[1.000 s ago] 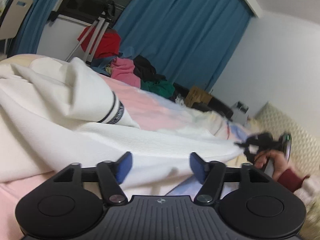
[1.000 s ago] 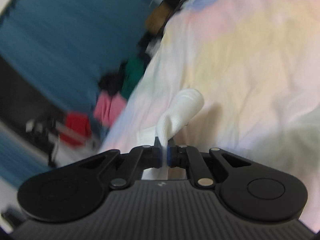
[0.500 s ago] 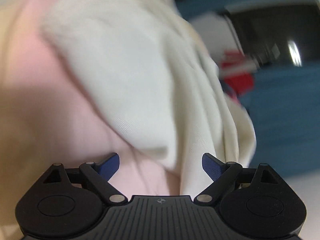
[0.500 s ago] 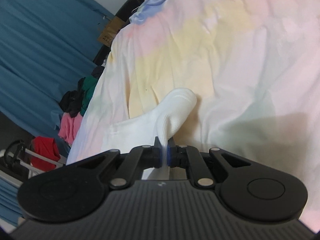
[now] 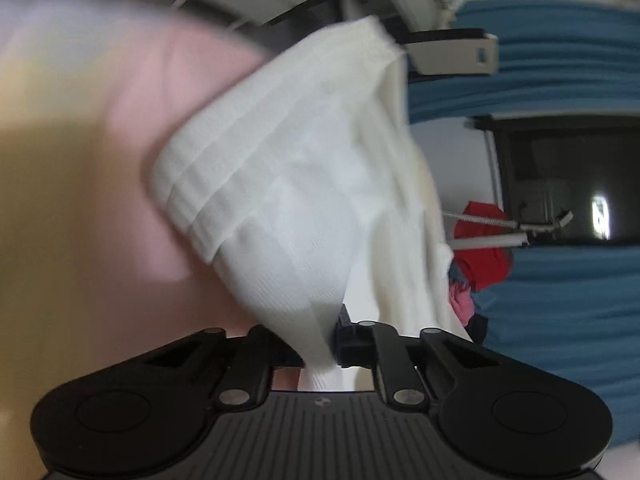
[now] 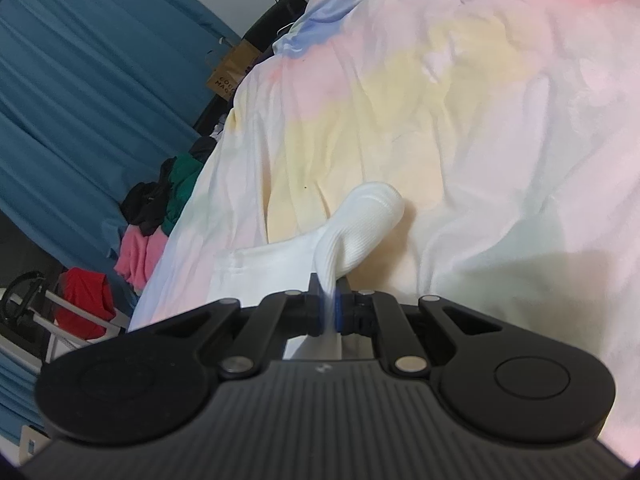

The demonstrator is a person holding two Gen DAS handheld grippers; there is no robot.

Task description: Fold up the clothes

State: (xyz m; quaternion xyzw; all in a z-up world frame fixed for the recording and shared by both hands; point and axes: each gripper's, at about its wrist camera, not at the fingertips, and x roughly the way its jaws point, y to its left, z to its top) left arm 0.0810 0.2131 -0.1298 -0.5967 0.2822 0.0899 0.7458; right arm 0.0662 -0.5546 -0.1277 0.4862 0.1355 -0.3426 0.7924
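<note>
Blue curtains (image 6: 80,92) hang behind a bed covered by a pastel quilt (image 6: 460,100) in patches of pink, yellow and pale blue. At the far edge of the bed lies a heap of clothes (image 6: 160,216) in pink, green and black, and a red garment (image 6: 82,300) hangs over a white rack. A brown paper bag (image 6: 230,70) stands beyond the bed; its dark print starts with "COCO", and the line below it is cut off.

On the quilt lies the white garment (image 5: 304,184), a ribbed knit with a stitched hem. The left gripper (image 5: 320,344) has just closed its jaws, and they are now pressed together on a fold of that garment near the hem; the cloth rises from the jaws and fills the middle of the left wrist view, which is rolled sideways and blurred. A dark window (image 5: 560,180) stands on its side at that view's right edge.

The right gripper (image 6: 328,312) pinches another part of the same white cloth, which bulges up as a rounded ribbed loop just past its tips and rests against the quilt.
</note>
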